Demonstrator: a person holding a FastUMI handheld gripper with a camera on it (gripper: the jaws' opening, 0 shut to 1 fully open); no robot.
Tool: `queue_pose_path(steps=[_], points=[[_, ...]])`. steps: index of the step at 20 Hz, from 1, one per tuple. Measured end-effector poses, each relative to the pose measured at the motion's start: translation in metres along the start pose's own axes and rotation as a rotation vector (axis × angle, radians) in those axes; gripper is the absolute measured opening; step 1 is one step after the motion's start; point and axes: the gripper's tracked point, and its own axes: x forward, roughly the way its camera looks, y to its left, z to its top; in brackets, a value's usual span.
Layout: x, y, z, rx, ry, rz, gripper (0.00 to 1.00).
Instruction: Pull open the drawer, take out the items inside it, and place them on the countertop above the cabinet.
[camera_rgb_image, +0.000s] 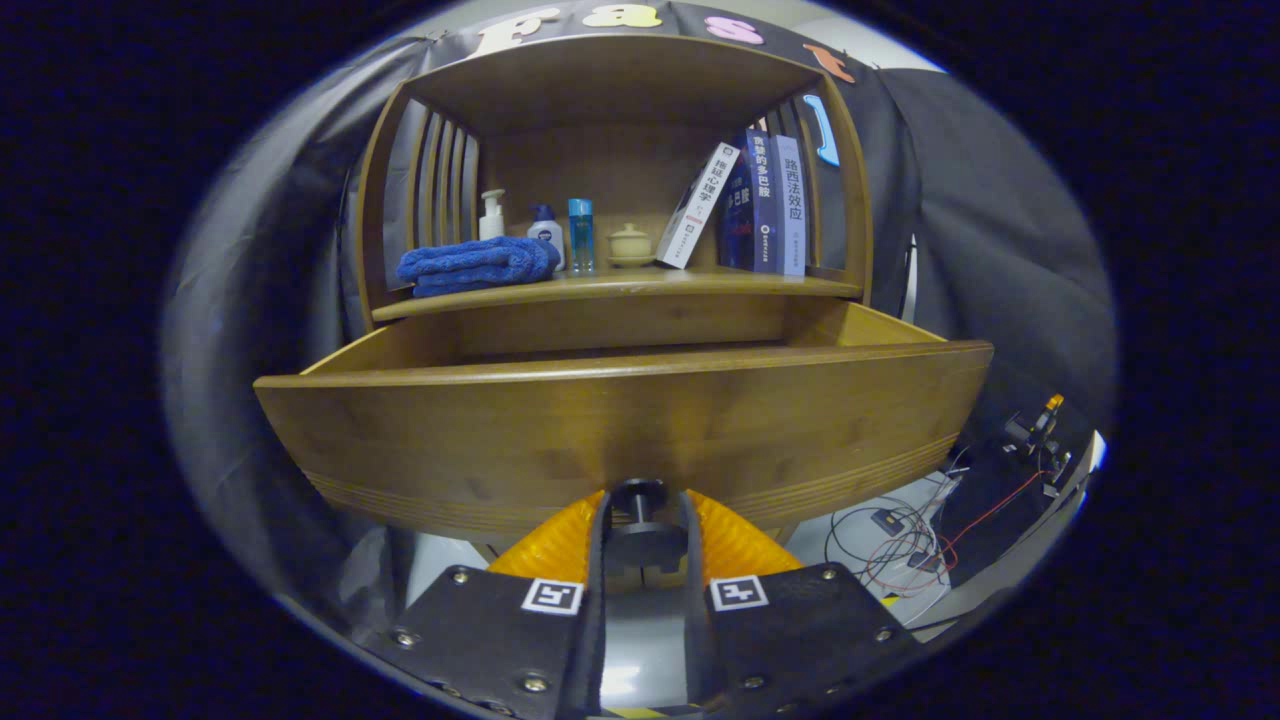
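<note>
I've got the gripper (640, 510) closed tight around the dark knob (640, 497) at the bottom middle of the drawer (620, 420), a finger pressing on each side of it. The drawer stands pulled out toward me, its wooden front filling the space just ahead of the fingers, and from this low angle I can't tell what lies inside. Above it, the countertop (620, 287) of the cabinet (615, 90) carries a folded blue towel (475, 265), a white pump bottle (491, 215), a blue-capped bottle (546, 232), a slim blue bottle (580, 235), a small lidded cup (630, 243) and three books (750, 205), one leaning. Off to the right, below the drawer, loose cables (905, 545) lie tangled.
</note>
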Motion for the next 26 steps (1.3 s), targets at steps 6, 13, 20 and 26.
queue_pose_path(steps=[6, 13, 20, 26], points=[[-0.003, 0.007, -0.008, -0.016, 0.017, 0.021, 0.52], [-0.033, 0.02, 0.034, -0.015, -0.07, 0.032, 0.67], [-0.029, 0.032, 0.12, -0.043, -0.211, 0.04, 0.66], [0.028, 0.051, 0.138, -0.012, -0.087, 0.062, 0.66]])
